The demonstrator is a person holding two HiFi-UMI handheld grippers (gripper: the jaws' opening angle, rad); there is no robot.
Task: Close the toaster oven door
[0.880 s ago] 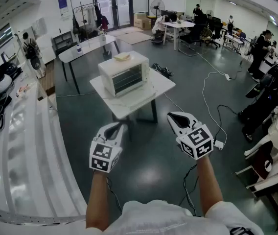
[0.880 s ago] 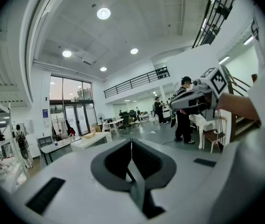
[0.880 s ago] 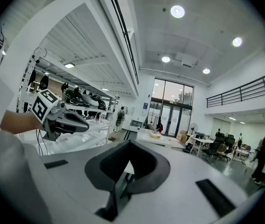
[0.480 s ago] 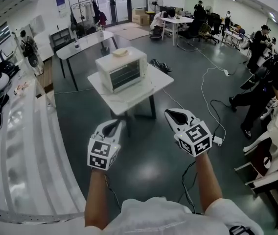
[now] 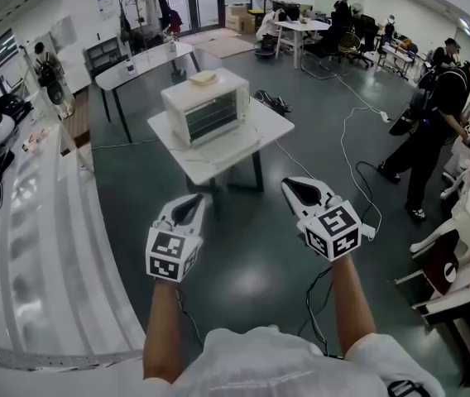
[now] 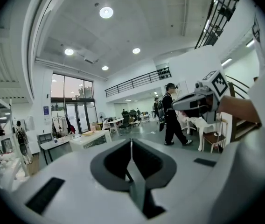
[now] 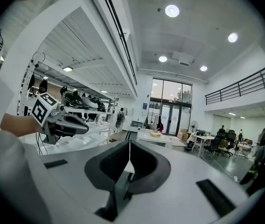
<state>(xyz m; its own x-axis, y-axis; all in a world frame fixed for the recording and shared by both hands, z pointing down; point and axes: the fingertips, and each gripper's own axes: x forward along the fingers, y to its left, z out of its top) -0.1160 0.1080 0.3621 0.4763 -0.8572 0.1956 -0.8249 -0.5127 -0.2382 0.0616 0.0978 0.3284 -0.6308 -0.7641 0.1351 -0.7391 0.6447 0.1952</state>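
Fingers (image 6: 111,161) on the left gripper (image 5: 195,202) are pressed together with nothing in them. Same deal for the right gripper (image 5: 294,187): its fingers (image 7: 108,164) sit flat against each other, empty. Both are held out over the dark glossy floor (image 5: 251,279), well apart from the oven.

That white boxy metal toaster oven (image 5: 206,106) sits up ahead, about mid-top on a small white square bench (image 5: 247,143). Its glass door (image 5: 212,117) looks upright and flush with the front, as far as I can tell from this far off. Some flat pale yellow thing (image 5: 203,78) lies on its roof, can't make out what.

Behind it is a long grey bench (image 5: 140,63). White cables (image 5: 344,143) snake across the floor to the right, and a person in dark clothes (image 5: 438,118) stands over at the right side. Long white shelving (image 5: 45,222) runs down the left.
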